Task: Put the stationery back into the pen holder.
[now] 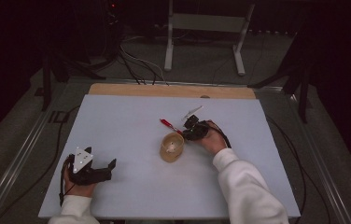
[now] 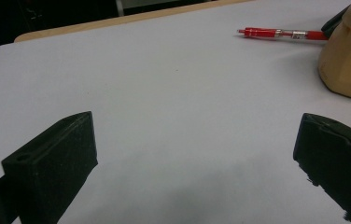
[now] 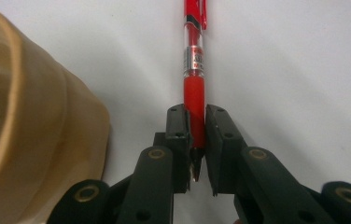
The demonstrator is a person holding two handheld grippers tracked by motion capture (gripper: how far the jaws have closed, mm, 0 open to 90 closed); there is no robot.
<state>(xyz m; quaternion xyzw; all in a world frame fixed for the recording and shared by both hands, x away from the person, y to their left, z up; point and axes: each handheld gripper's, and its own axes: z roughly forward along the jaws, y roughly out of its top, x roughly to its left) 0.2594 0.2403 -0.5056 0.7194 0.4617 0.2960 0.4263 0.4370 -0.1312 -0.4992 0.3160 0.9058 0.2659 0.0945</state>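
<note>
Just right of the frame's centre in the high view, the right gripper clamps the red pen near its tip, the barrel lying on the pale blue table and pointing toward the upper left. A tan wooden cup stands just below the pen. At lower left, the left gripper rests with jaws spread wide, gripping nothing.
</note>
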